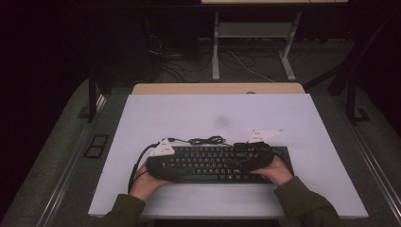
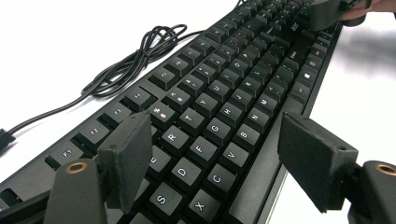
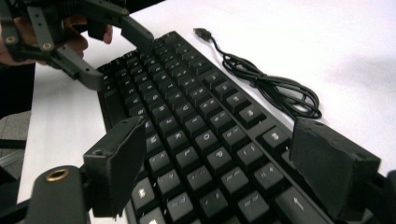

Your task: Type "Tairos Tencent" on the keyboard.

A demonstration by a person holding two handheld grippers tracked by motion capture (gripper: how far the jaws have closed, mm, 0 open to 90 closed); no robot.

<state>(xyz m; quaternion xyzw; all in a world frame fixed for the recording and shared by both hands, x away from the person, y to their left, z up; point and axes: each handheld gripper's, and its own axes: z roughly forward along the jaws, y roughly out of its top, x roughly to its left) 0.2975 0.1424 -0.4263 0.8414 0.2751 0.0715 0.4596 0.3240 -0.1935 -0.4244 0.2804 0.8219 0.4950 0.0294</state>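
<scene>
- Reaching in from the near edge of the desk, two hands in olive sleeves each hold a gripper over a black keyboard.
- Lying lengthwise near the front edge of the white desk top, the keyboard sits between the two hands, one gripper at each end.
- At the keyboard's left end, the left gripper has its fingers spread wide, one pad over the function-key row and the other just past the front edge by the bottom letter row. Whether the pads press on the keyboard cannot be told; they look clear of it.
- At the right end, the right gripper also has its fingers wide apart, straddling the keyboard across its depth, with the pads apparently clear of the keys.
- Just behind the keyboard, its black cable lies in a loose coil on the desk, the plug end free.
- Beyond the desk, a white-legged table frame and loose wires stand on the dark floor.
</scene>
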